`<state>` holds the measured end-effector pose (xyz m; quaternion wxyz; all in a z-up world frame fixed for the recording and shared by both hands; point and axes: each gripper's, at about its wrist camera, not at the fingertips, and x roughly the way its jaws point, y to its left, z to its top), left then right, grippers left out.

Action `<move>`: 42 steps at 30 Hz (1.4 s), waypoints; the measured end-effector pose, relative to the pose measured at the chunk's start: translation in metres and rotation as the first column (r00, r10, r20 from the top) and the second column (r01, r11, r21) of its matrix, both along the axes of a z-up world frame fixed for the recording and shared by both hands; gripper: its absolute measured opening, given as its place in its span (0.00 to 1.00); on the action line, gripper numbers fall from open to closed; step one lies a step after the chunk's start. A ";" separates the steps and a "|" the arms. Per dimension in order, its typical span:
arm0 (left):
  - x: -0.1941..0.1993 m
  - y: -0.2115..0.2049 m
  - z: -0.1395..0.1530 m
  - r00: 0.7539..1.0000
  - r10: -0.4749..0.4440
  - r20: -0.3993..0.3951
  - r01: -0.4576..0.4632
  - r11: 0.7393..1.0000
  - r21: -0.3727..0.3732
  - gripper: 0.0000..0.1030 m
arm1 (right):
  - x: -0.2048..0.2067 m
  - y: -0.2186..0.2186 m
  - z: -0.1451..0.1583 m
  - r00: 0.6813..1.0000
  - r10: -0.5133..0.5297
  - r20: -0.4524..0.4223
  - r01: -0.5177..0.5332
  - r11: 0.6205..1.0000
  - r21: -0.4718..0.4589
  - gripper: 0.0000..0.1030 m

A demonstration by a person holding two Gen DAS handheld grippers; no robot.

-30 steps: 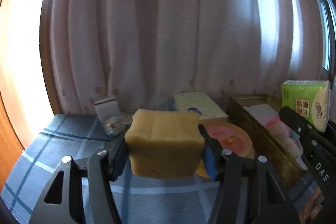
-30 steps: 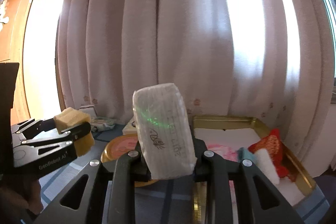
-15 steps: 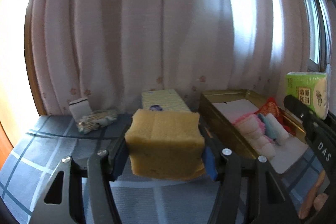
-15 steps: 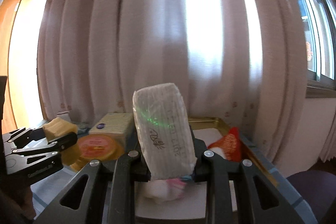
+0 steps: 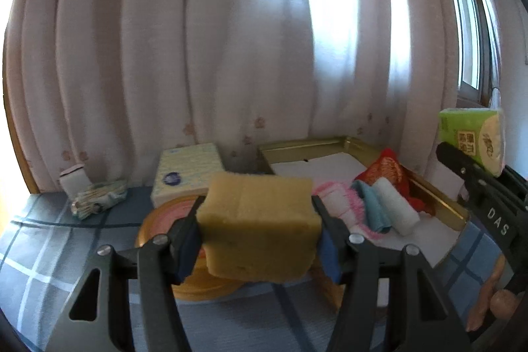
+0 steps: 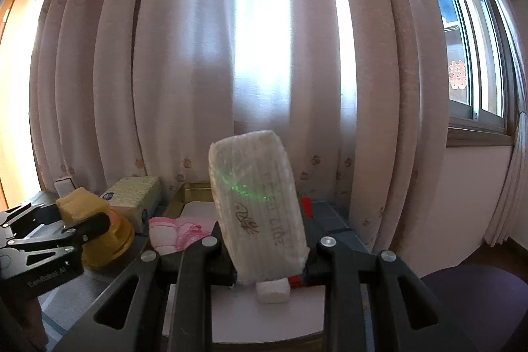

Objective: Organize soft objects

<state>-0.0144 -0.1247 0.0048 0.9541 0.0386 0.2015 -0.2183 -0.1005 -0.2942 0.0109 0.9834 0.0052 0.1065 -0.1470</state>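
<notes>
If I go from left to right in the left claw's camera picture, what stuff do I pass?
Small white box → crinkly packet → pale yellow tissue box → yellow sponge in the left claw → pink fluffy cloth → blue cloth → white rolled cloth → green tissue pack.

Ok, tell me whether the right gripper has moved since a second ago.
Yes. The right gripper, shut on the tissue pack, has moved right: the gold tray, earlier ahead and right, now lies ahead and beneath it.
</notes>
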 end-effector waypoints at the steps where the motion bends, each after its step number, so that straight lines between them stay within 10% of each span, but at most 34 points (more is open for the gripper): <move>1: 0.000 -0.005 0.000 1.000 -0.007 -0.003 0.007 1.000 0.001 0.58 | 0.001 -0.001 0.000 1.000 0.000 -0.001 0.000 1.000 -0.003 0.27; 17: 0.015 -0.048 0.042 0.998 -0.065 0.015 0.066 0.997 -0.037 0.58 | 0.026 -0.011 0.029 0.999 0.020 -0.042 -0.025 0.993 -0.112 0.27; 42: 0.097 -0.102 0.034 0.970 -0.041 -0.240 0.039 0.999 -0.014 0.58 | 0.142 -0.058 0.041 0.937 0.069 -0.343 -0.079 0.997 -0.014 0.27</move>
